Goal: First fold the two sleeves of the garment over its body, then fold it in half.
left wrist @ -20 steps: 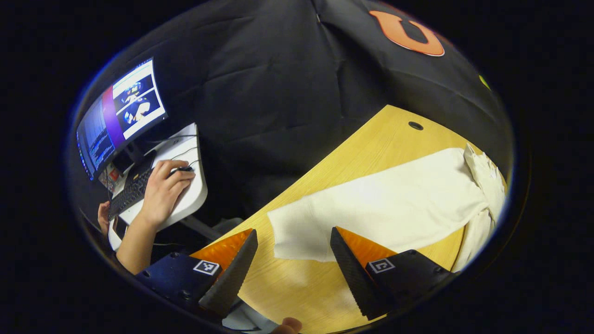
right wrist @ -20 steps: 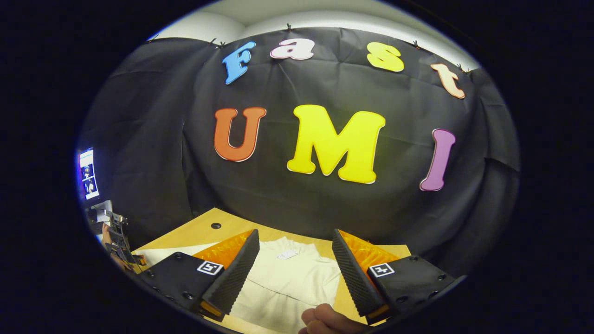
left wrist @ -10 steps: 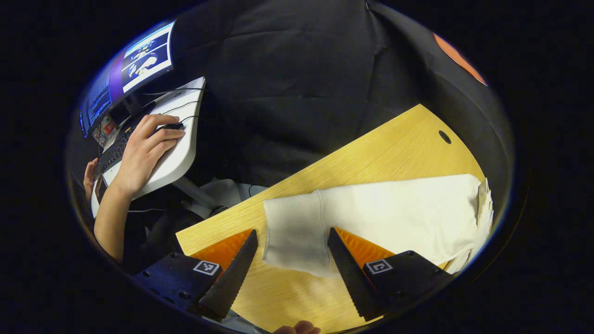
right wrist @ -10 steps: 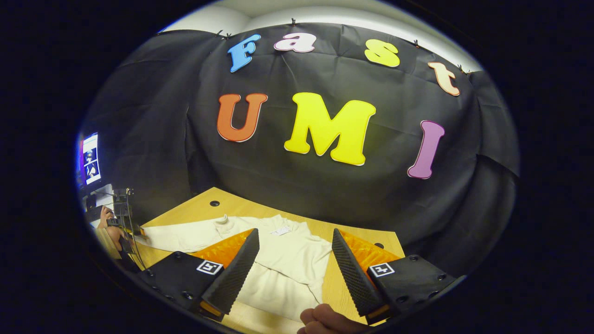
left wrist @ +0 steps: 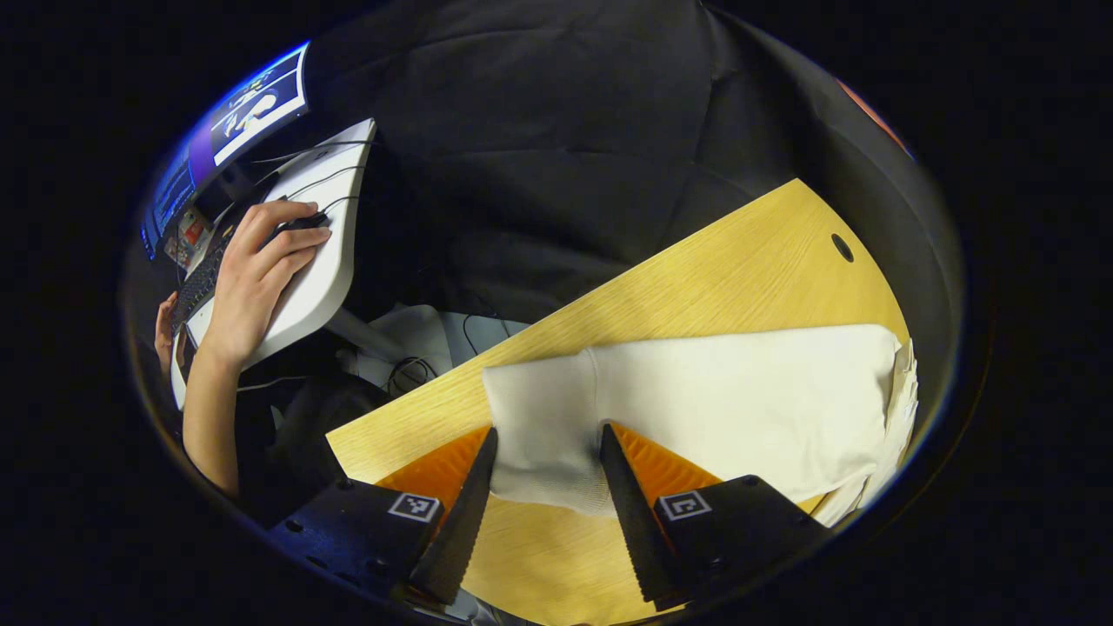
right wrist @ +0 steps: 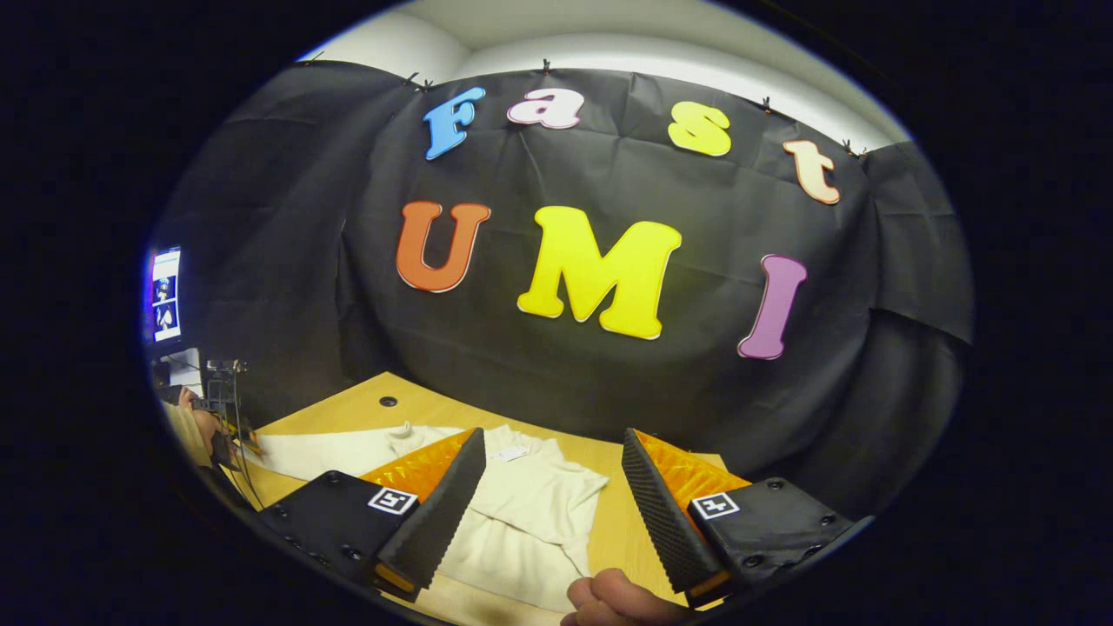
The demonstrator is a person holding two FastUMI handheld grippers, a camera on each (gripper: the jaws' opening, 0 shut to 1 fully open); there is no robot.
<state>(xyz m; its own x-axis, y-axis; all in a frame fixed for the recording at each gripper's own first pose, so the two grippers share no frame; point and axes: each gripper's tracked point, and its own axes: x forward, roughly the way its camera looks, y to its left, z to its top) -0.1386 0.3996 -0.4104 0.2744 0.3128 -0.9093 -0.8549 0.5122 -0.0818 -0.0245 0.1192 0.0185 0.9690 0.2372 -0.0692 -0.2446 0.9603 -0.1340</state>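
Observation:
A cream long-sleeved garment lies on the wooden table [left wrist: 696, 278]. Its sleeve [left wrist: 739, 400] stretches flat across the left gripper view and ends in a ribbed cuff [left wrist: 539, 435]. My left gripper [left wrist: 548, 429] straddles that cuff, one finger close along each side; it is open, and the cloth is not bunched. In the right gripper view the garment's body [right wrist: 530, 513], with its neck label [right wrist: 513, 452], lies spread below my right gripper [right wrist: 552, 433]. That gripper hovers open above the cloth with nothing between its fingers.
A person's hand [left wrist: 252, 269] rests on a mouse at a white desk [left wrist: 322, 261] with a keyboard and a monitor [left wrist: 235, 122], left of the table. The table's left edge runs just beyond the cuff. A cable hole [left wrist: 842, 248] sits near its far corner.
My left gripper has moved down and forward onto the sleeve's end, and its fingers have narrowed around the cuff. The right gripper has stayed open and only drifted slightly.

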